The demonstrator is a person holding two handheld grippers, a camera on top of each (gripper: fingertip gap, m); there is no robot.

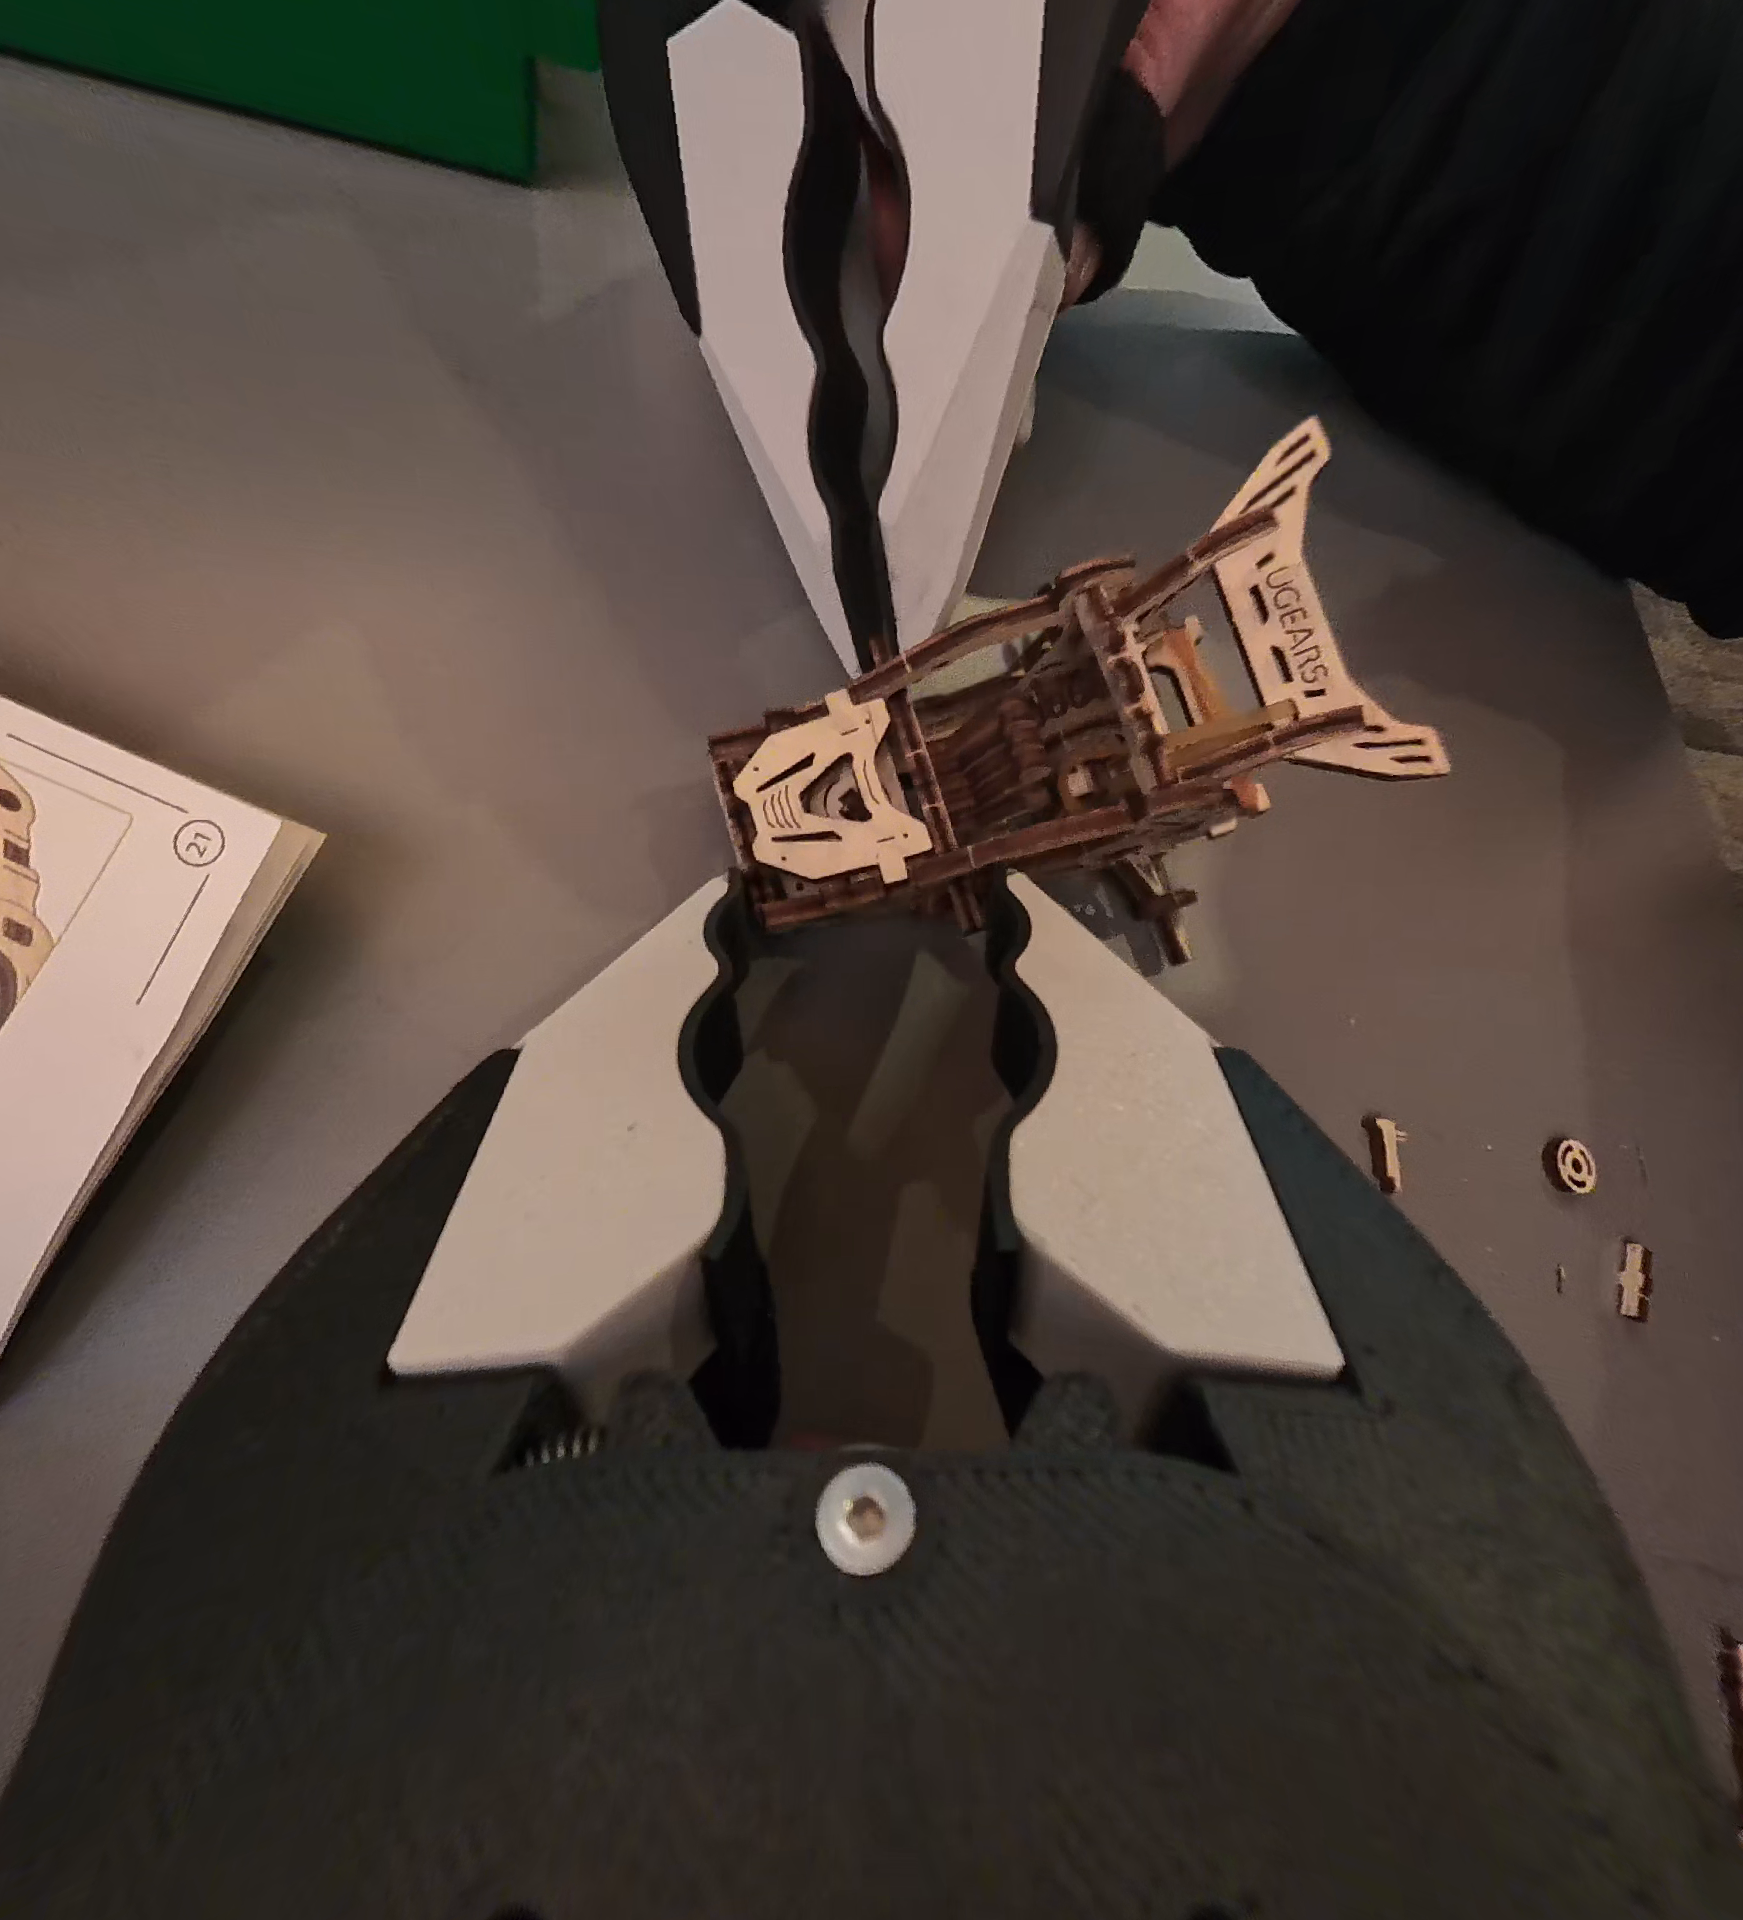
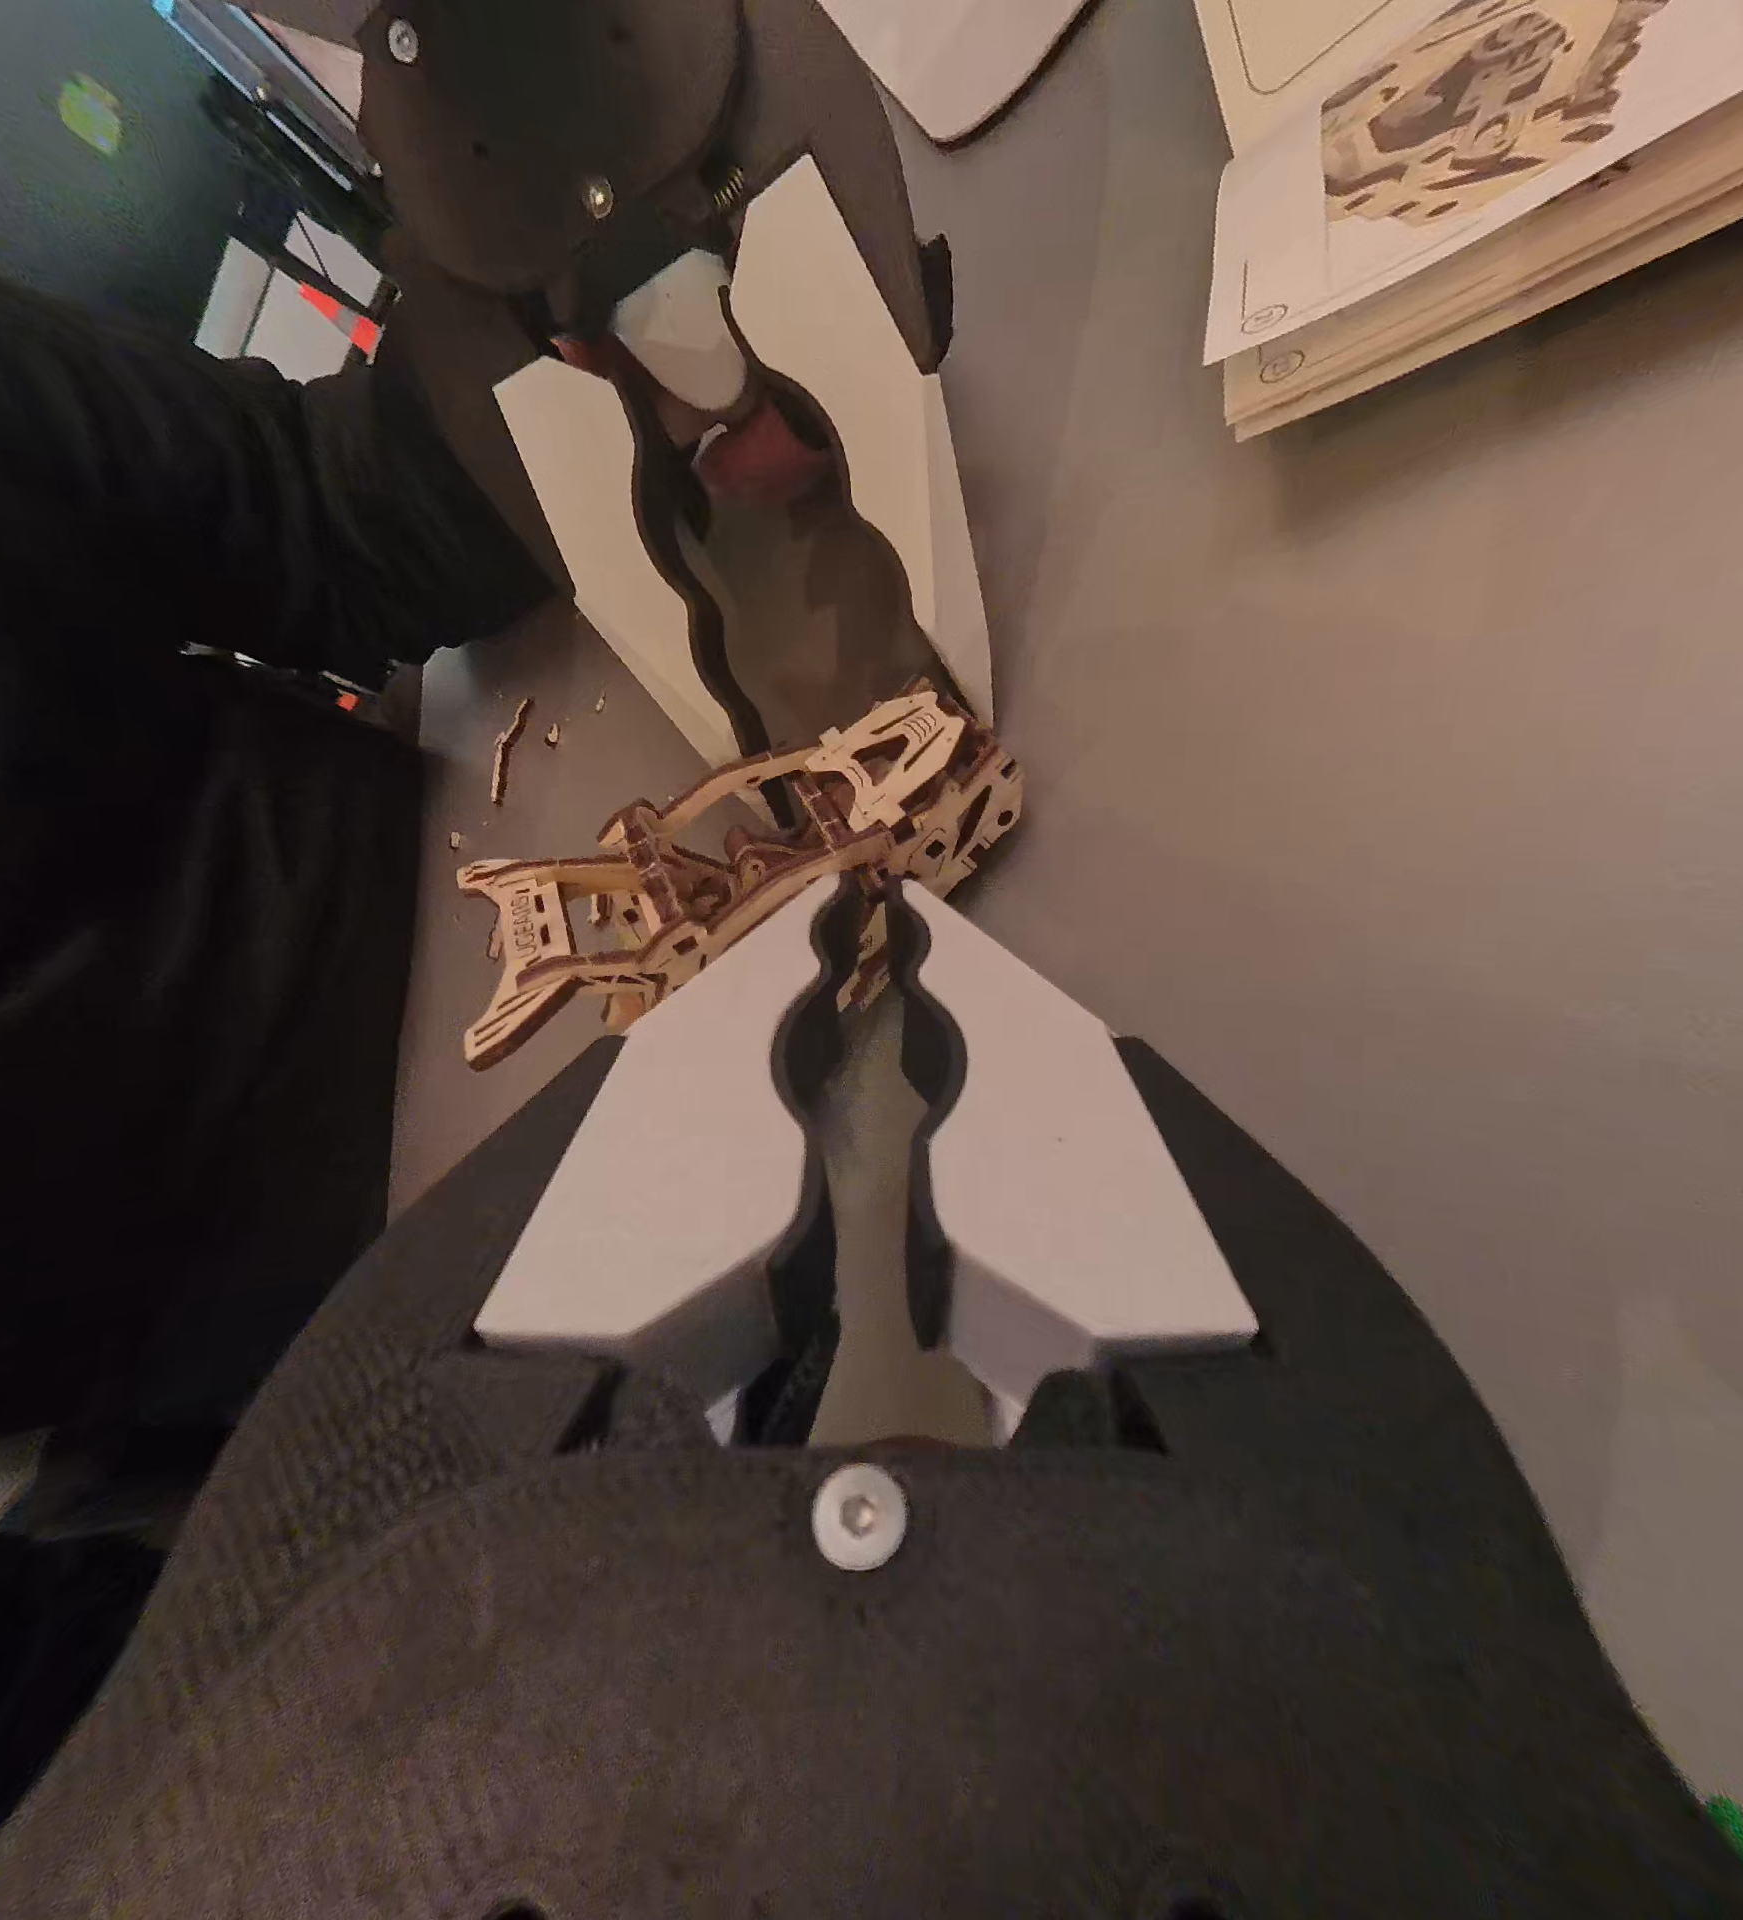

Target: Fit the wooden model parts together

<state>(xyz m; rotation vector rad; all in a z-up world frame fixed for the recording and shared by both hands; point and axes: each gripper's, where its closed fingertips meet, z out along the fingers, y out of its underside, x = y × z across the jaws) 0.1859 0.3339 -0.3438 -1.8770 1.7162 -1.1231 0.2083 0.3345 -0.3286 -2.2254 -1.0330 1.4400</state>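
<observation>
1. Holding the wooden model (image 1: 1033, 769) between them, the two grippers meet over the grey desk (image 1: 327, 499); the model hangs just above the desk, away from its edges, not resting flat as far as I can tell.
2. The left gripper (image 1: 872, 920) has its jaws fairly wide, closed onto the model's blunt front end, the black wavy pads pressing either flank.
3. The right gripper (image 2: 872, 899) has its jaws nearly together, pinching a thin wooden part at the model's upper frame; whether that part is already seated I cannot tell.
4. The model looks light but brittle to me: thin laser-cut plywood, pale faces with scorched brown edges, full of slots, tabs and open struts. The flared tail piece (image 1: 1314, 623) sticks out unsupported and would likely snap if squeezed.
5. The safest hold seems to be the boxy front, where layers stack and stiffen each other, with pressure kept low.
6. Small loose wooden pieces (image 1: 1573, 1169) lie scattered toward the desk's right side, and an open instruction booklet (image 1: 67, 987) sits at the left edge.
7. The gripper fingers are smooth white plastic wedges on rough, black printed bodies.
</observation>
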